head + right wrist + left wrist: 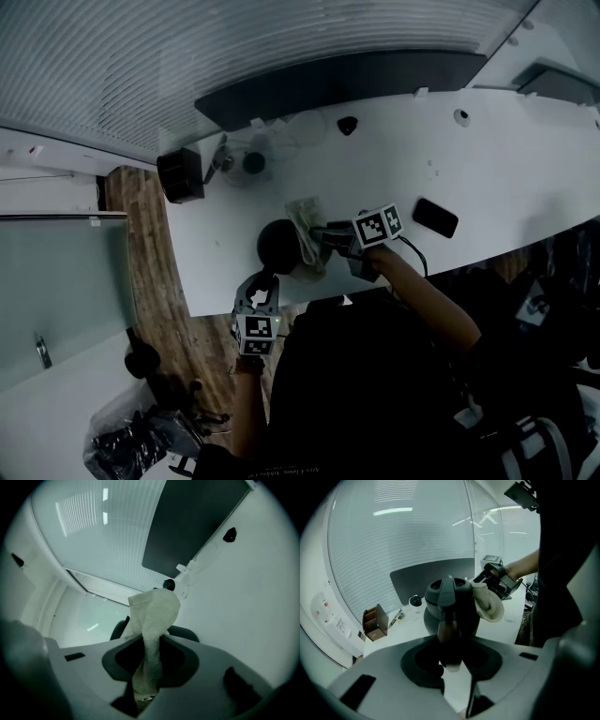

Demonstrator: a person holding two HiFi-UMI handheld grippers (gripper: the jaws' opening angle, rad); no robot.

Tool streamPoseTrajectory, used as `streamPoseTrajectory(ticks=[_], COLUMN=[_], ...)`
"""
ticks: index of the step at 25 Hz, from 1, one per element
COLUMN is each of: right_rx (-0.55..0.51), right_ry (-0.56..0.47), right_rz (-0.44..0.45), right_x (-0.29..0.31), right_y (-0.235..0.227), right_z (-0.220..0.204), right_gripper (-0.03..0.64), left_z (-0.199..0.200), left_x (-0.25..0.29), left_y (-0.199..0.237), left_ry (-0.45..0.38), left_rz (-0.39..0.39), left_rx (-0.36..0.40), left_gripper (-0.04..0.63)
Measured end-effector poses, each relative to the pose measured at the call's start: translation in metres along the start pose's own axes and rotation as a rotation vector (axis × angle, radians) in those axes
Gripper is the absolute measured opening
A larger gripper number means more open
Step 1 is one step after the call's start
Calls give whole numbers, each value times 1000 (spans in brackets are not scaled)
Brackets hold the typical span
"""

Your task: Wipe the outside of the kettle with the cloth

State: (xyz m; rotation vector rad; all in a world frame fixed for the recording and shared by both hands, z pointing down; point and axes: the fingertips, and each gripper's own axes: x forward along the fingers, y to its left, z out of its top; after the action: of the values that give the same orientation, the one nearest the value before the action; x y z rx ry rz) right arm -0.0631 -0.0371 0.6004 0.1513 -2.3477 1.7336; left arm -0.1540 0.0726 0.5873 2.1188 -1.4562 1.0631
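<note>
**Both tools at the kettle: one clamps its handle, the other pinches the cloth.**

The left gripper (452, 660), with smooth grey moulded jaws, stands partly closed round the dark, bar-like handle of the rounded, matt dark-grey kettle (436, 597), its pads pressing on that handle. The right gripper (147, 667) has its jaws tight together on the pale, nubbly terry cloth (154, 613). The cloth is squeezed to a narrow strip between the pads and spreads into a soft, rumpled fold beyond them. In the head view the fold lies against the kettle's upper side, by the domed lid. The kettle stands on the smooth white desk (506, 178), near its front edge. A flat, glossy black rectangular slab (435, 217) lies further along the desk, well apart from the kettle. A brown open-fronted wooden box (375, 620) stands at the desk's far end, before a finely ribbed wall.
</note>
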Motion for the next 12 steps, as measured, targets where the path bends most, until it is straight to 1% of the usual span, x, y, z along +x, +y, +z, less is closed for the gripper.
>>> streamPoseTrajectory(ticks=[3, 6, 12], right_rx=[10, 47, 103], right_ry=[43, 73, 149], right_rz=[-70, -104, -208], right_x=[4, 9, 16], right_y=[-27, -49, -93], right_z=[-9, -17, -41], right_gripper=[84, 84, 84], left_z=[-3, -3, -2], left_x=[1, 1, 2], left_y=[-2, -2, -2], left_ry=[9, 17, 33], left_rz=[-21, -29, -37], left_rx=[4, 11, 10], left_gripper=[114, 114, 114])
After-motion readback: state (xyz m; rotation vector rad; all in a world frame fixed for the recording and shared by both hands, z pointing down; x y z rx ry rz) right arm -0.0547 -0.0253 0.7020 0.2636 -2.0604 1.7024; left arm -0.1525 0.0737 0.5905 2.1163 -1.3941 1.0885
